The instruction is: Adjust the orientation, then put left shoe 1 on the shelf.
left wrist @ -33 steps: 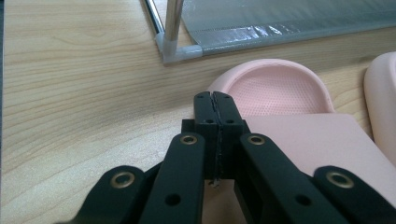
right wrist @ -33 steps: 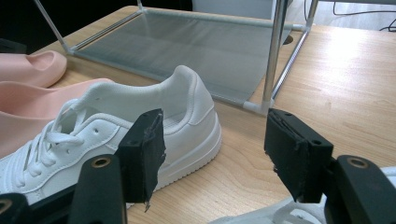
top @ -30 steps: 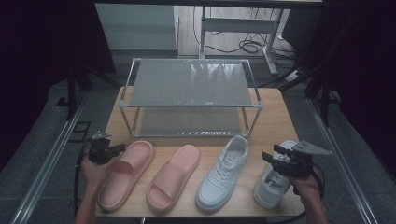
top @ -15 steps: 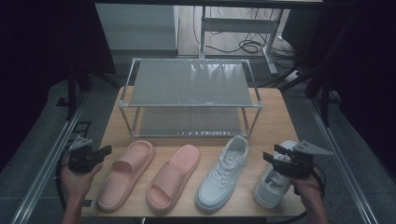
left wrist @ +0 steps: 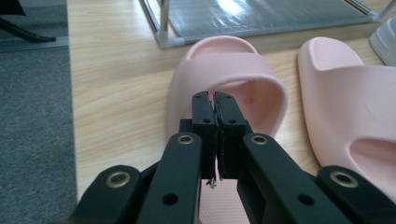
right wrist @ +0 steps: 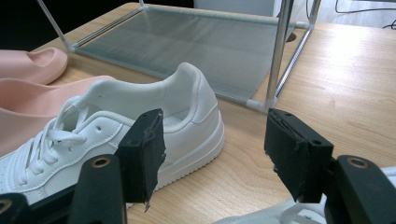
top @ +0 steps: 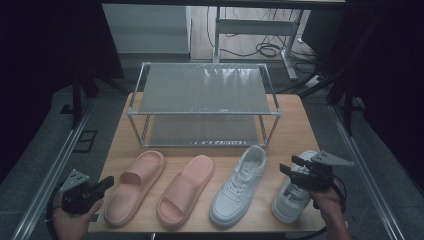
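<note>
Left claw (top: 106,183) closed, empty, beside pink slipper (top: 136,184) | right claw (top: 290,167) open over white sneaker (top: 289,197) | step: open left wide, straddle slipper strap squarely

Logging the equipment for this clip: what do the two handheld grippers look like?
Both are black. The left gripper has flat linkage arms with brass-ringed rivets and slim fingers. The right gripper has thick, worn foam-like pads and carries a grey three-cornered plate. Cables trail from each.
</note>
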